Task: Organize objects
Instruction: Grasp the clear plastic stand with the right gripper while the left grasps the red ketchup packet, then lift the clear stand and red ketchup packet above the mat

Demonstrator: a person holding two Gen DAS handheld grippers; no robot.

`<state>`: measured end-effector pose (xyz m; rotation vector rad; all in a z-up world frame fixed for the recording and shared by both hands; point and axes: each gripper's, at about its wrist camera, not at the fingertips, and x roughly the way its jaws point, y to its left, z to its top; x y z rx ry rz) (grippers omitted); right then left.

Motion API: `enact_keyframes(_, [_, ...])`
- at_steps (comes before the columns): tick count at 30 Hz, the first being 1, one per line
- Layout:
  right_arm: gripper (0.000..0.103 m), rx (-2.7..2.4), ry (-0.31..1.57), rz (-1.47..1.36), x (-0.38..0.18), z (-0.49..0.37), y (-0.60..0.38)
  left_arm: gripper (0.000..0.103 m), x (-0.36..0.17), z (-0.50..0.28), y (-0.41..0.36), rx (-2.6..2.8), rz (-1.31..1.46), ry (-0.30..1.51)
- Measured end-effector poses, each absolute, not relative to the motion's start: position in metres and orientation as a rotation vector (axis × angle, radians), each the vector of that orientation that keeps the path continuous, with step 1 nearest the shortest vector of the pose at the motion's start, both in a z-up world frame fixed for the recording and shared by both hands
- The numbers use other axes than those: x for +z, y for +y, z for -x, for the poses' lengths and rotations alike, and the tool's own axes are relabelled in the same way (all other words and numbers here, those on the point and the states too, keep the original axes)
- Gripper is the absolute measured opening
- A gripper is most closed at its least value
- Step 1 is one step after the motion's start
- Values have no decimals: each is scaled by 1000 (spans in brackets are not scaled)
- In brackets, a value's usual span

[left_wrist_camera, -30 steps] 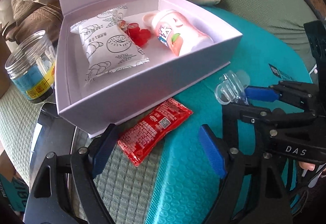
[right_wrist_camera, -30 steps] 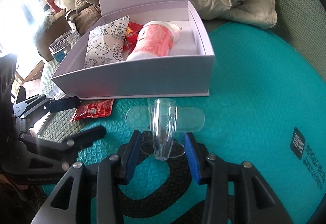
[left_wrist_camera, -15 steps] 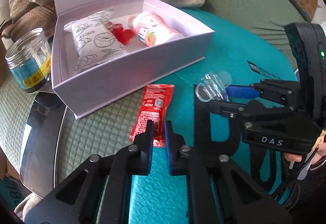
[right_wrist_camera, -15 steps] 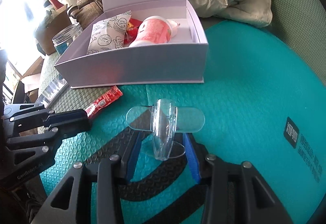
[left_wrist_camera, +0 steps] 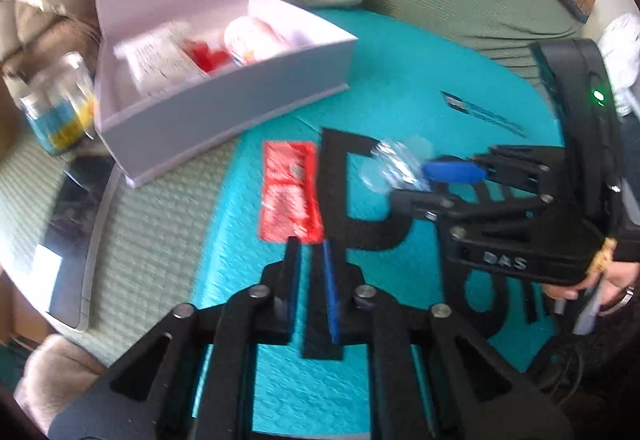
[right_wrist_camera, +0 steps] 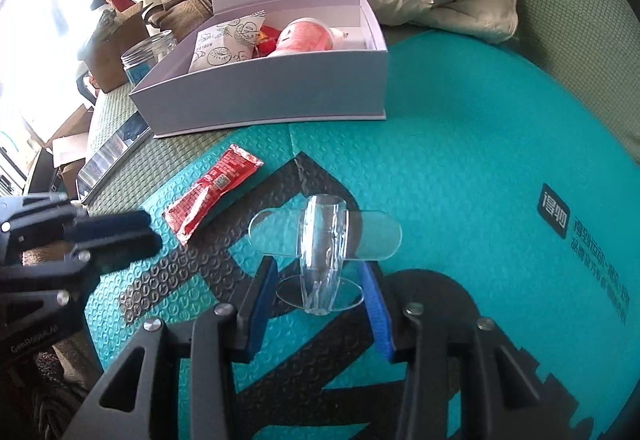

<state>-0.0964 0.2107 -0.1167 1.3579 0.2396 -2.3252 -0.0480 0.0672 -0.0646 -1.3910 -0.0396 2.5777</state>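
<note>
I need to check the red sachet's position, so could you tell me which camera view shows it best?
The right wrist view: the red sachet lies sharp and whole on the teal mat. The left wrist view shows it motion-blurred.

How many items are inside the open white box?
3 can be seen: a printed white packet at the left, a small red item in the middle, and a pink bottle lying at the right. The box wall may hide more.
</note>
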Motion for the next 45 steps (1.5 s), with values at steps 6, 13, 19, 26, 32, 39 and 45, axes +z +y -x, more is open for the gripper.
enact_keyframes(6, [44,-2328,193,-1358,-118,100,215,35,-66,63,59,2660,1413,-47])
enact_keyframes(13, [44,-2305,141,-1380,-118,105,219,35,-74,88,67,2608,1408,-7])
enact_keyframes(19, [46,-2328,217,-1359,-119,103,210,36,-82,98,82,2596,1399,105])
enact_keyframes(26, [52,-2350,245,-1342,-121,107,202,49,-88,108,84,2608,1387,151])
enact_keyframes(32, [49,-2361,216,-1359,-119,109,203,57,-91,115,70,2619,1389,27])
enact_keyframes(39, [44,-2357,204,-1391,-117,104,205,45,-88,108,69,2634,1386,65])
enact_keyframes(45, [44,-2335,144,-1415,-114,100,208,26,-86,99,55,2662,1381,-38])
